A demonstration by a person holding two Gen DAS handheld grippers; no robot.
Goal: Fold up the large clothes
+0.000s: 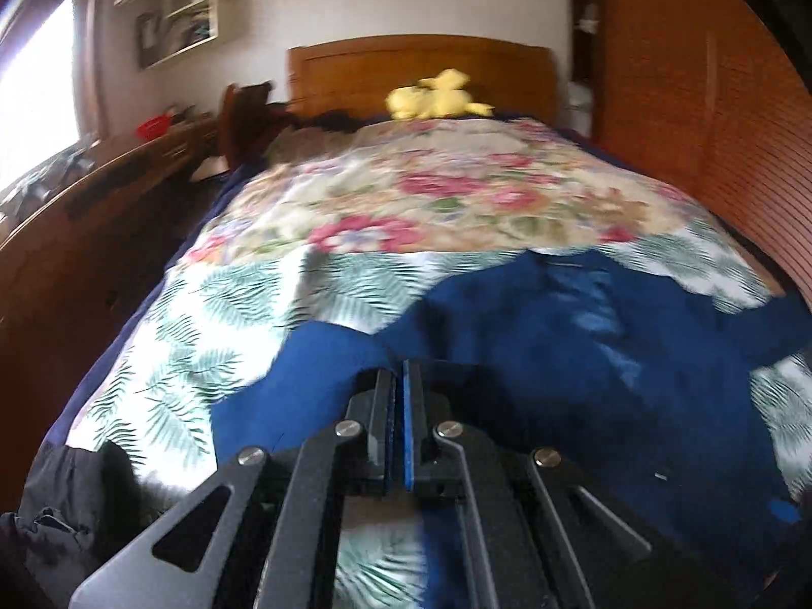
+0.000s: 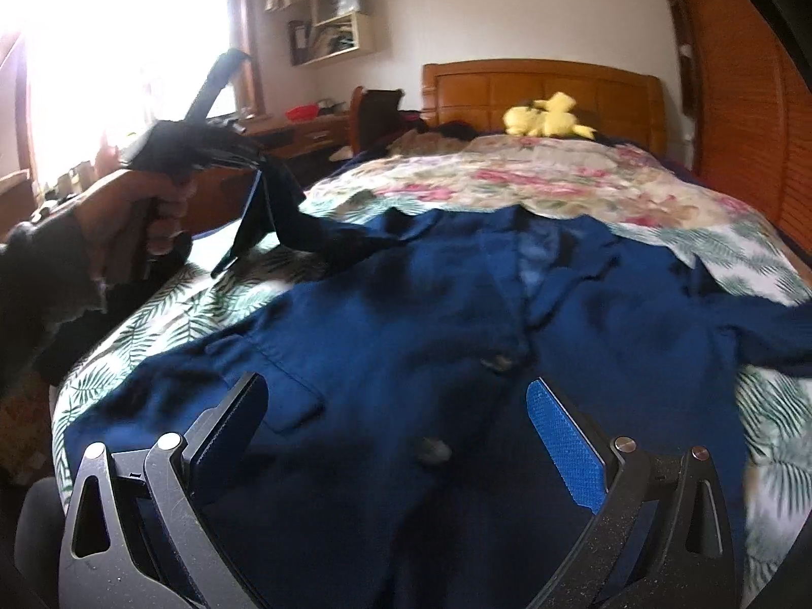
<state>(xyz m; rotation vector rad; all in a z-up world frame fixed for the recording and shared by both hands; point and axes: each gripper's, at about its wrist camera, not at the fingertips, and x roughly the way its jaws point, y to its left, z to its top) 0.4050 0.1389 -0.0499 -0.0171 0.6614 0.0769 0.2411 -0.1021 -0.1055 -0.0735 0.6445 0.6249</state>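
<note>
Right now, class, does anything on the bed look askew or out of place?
The blue jacket is not lying flat: its sleeve is pulled up off the leaf-print cover, pinched in the shut left hand-held gripper. Nothing looks spilled or damaged.

One blue jacket (image 2: 406, 314) is seen on one bed (image 2: 558, 172), two buttons (image 2: 500, 361) are counted, one yellow plush toy (image 2: 545, 119), two grippers (image 2: 401, 436).
</note>
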